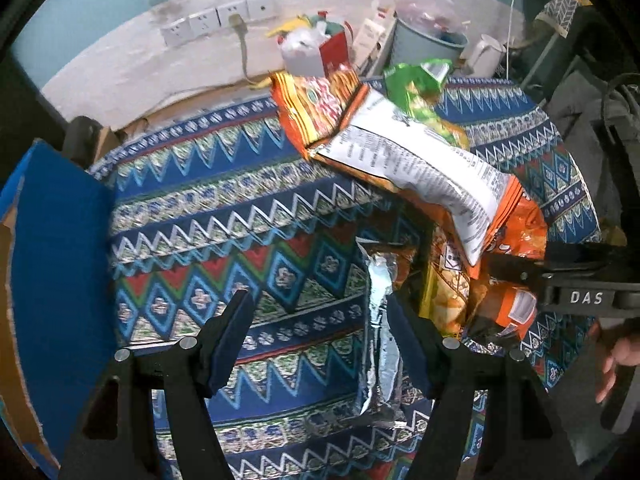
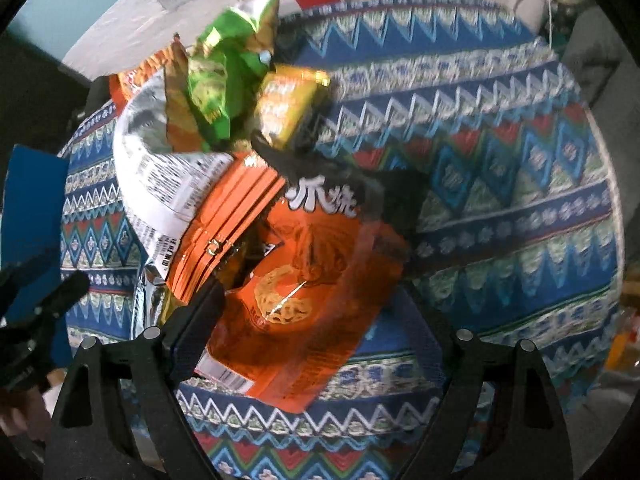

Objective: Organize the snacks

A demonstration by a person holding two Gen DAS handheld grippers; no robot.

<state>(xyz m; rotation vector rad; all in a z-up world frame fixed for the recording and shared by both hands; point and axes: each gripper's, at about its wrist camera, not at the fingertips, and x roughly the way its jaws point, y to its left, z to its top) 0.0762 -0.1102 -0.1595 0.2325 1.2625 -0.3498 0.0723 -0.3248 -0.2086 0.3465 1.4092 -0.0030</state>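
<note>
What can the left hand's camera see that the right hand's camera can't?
Only the left view shows the crinkled silver foil bag beside its open left gripper. Only the right view shows the orange bag with white characters between the open right gripper fingers. Both show the white-backed orange packet, green bag and patterned tablecloth.

- A large orange snack bag (image 2: 296,296) lies flat on the patterned surface (image 2: 500,184), nearest of the heap.
- A white-backed bag (image 1: 416,160) rests tilted on top.
- A crumpled green bag (image 2: 220,80) and a yellow packet (image 2: 288,100) lie behind.
- A silver foil wrapper (image 1: 380,332) lies flat beside the heap.
</note>
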